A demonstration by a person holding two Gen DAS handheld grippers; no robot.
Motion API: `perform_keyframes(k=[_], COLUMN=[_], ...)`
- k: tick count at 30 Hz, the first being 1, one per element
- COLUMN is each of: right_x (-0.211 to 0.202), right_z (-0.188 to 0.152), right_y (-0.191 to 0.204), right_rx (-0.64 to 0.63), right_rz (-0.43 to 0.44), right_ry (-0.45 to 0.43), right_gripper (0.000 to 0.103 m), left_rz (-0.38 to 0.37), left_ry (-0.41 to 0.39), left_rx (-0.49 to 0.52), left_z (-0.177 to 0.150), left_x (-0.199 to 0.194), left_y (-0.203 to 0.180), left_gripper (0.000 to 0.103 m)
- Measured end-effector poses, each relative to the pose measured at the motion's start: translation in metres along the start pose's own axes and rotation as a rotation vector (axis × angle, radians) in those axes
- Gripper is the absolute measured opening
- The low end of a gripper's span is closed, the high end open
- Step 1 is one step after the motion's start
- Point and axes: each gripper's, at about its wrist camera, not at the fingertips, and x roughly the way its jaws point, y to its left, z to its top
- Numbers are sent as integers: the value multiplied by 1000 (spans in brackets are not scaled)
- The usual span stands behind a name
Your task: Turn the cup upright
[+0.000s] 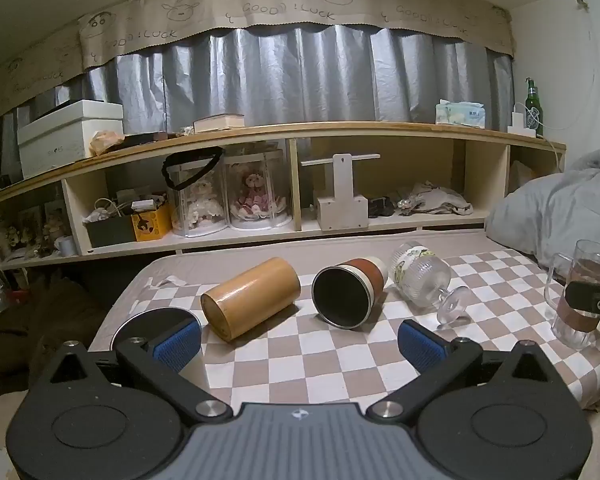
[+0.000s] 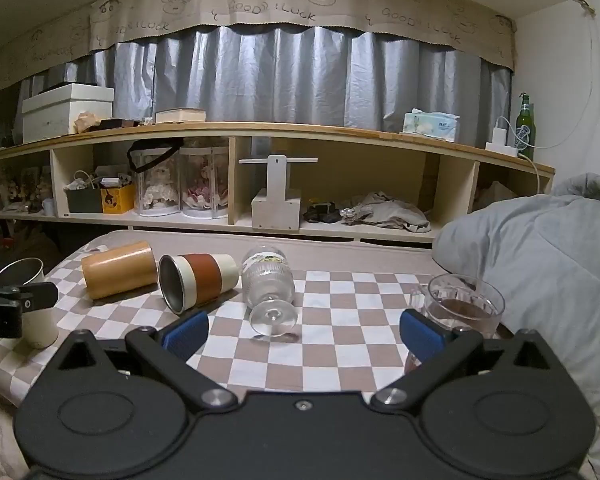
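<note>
On the checkered cloth (image 1: 340,360) the brown-banded cup (image 1: 346,294) lies on its side between bamboo cup (image 1: 250,298) and stemmed glass (image 1: 424,278) — both grippers, left gripper (image 1: 300,344) and right gripper (image 2: 304,336), gape empty — and a careless grab could roll a neighbour away.

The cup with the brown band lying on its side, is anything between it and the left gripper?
Nothing visible does. The left gripper is open, and only bare checkered cloth lies between it and the brown-banded cup. The bamboo cup and stemmed glass lie to its sides.

Three cups (image 1: 349,295) on their sides
</note>
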Motion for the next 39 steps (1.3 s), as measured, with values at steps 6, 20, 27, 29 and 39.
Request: perform_keyframes(k=[6,20,27,29,39], right_x=[0,1,0,0,0], right_z=[0,-2,-3,-3,-2], right_y=[0,2,1,2,2], right_rx=[-1,-2,-9,-10,-12], right_rz=[-1,0,-5,-7,-7], right_ry=[-3,0,-2,-1,-2], right_gripper=[103,103,103,103,103], left_rz=[3,1,2,-1,0], left_ry=[6,24,24,25,25], left_rx=[-1,17,17,17,18], left_z=[1,-5,-4,-4,-4], left_x=[-3,6,6,5,5], left_y=[-1,-4,-4,-4,-4], left_gripper=[103,103,103,103,103])
